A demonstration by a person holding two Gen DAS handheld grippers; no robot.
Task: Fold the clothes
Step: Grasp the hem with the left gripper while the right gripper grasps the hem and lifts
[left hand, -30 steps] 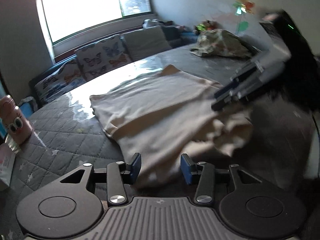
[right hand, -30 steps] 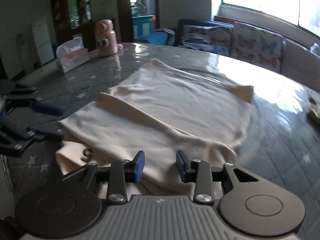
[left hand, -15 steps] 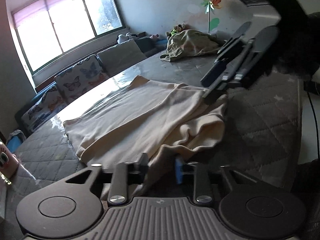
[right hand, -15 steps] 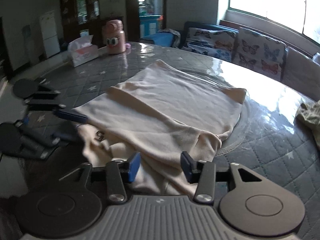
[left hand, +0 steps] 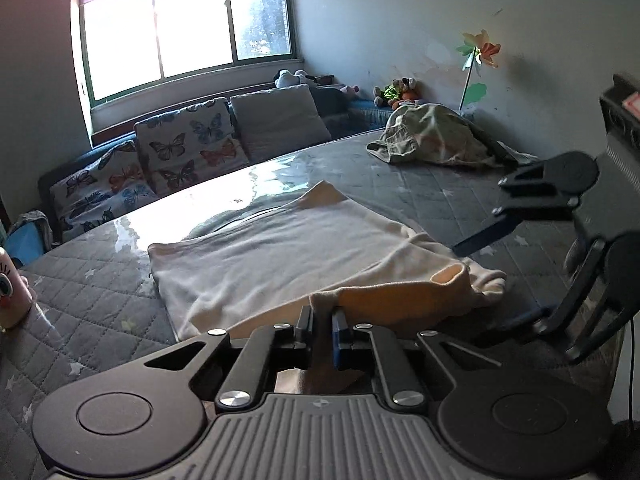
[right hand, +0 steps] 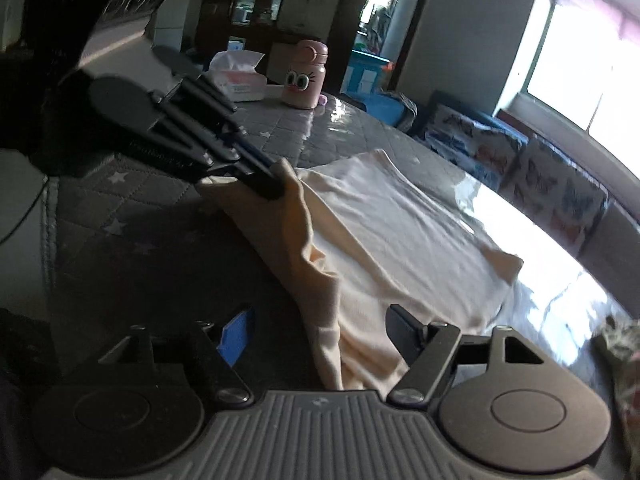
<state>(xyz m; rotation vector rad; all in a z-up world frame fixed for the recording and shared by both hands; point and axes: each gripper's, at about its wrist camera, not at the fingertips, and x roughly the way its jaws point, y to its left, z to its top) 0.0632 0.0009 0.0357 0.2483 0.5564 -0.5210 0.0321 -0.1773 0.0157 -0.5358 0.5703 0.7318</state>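
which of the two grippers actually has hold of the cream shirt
The left gripper: its jaws are closing, pinched on the near edge of the cream shirt. The right gripper has jaws spread and opening, with the cloth lying loose between them.

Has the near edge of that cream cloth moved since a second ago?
Yes. The left gripper has pinched the cream cloth's near edge and lifted it off the quilted surface, where it lay flat before.

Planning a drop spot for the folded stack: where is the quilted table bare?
Bare grey quilted table between the cream garment and the olive clothes heap. Another patch lies between the garment and the pink bottle. Crowded at the near edge.
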